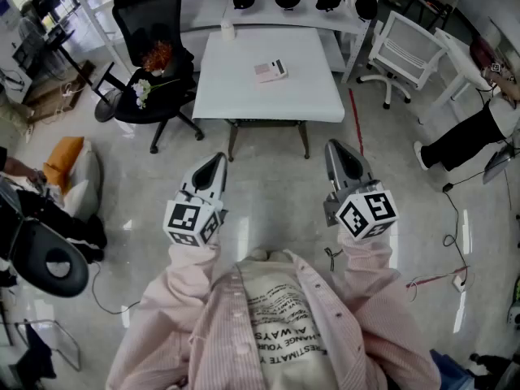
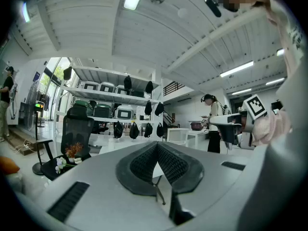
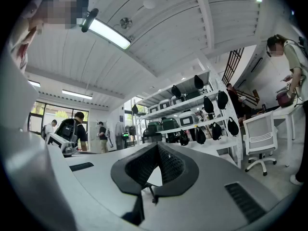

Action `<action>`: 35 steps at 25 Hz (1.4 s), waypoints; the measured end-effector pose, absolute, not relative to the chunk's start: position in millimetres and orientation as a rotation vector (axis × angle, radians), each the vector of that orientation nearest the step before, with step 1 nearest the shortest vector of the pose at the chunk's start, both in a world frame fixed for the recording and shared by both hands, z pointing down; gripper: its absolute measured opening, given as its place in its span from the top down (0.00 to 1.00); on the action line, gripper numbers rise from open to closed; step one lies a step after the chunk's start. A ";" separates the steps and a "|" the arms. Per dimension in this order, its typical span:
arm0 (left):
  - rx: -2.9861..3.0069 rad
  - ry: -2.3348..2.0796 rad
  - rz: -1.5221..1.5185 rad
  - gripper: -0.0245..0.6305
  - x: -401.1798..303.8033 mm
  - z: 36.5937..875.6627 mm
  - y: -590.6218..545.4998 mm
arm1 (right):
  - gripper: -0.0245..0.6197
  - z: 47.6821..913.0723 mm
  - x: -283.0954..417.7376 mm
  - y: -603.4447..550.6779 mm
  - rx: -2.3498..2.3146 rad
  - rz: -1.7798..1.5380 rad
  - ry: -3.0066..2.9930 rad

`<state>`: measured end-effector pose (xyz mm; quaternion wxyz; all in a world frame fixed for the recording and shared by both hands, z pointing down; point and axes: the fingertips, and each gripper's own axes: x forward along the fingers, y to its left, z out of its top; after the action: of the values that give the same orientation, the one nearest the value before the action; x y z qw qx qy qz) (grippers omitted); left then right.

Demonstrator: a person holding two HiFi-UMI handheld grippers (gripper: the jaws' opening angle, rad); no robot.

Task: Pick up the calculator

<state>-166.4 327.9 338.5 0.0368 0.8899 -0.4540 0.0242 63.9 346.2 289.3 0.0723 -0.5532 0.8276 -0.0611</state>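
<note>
1. Near the middle of the white rectangular desk (image 1: 244,96), well ahead of the person, the small flat pinkish-white calculator (image 1: 270,70) is lying untouched.
2. The left gripper (image 1: 216,161) and right gripper (image 1: 335,147) are hovering level, short of the desk, each with its jaws pressed together on nothing.
3. By my judgement the approach is only beginning. Next, one gripper is going to need to travel forward, spread its jaws and straddle the calculator's edges.
</note>
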 end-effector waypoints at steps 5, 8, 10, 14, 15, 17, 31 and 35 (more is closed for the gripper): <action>2.725 -1.392 0.077 0.96 -156.7 341.0 327.0 | 0.96 296.6 72.9 342.4 -1.660 -0.205 2.486; 2.725 -1.393 0.077 0.96 -149.0 342.4 327.5 | 0.96 304.9 80.0 340.3 -1.635 -0.249 2.501; 2.724 -1.395 0.078 0.96 -144.2 343.7 327.8 | 0.95 310.8 86.0 338.8 -1.625 -0.284 2.495; 2.716 -1.398 0.076 0.96 -134.3 347.7 326.4 | 0.83 320.7 99.0 332.8 -1.617 -0.340 2.484; 2.713 -1.400 0.077 0.96 -132.1 349.2 326.1 | 0.80 322.8 101.3 331.0 -1.609 -0.354 2.484; 2.704 -1.405 0.082 0.96 -128.5 352.6 326.6 | 0.76 327.2 104.4 328.8 -1.589 -0.381 2.487; 2.670 -1.410 0.137 0.96 -115.0 364.4 297.1 | 0.65 344.1 124.0 294.5 -1.556 -0.463 2.467; 2.659 -1.408 0.157 0.96 -114.5 374.8 274.5 | 0.65 352.9 125.6 269.7 -1.543 -0.482 2.468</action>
<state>-114.5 274.5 374.8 0.0644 0.8808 -0.4662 0.0522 125.6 269.7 352.9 0.0953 -0.5206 0.8327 -0.1627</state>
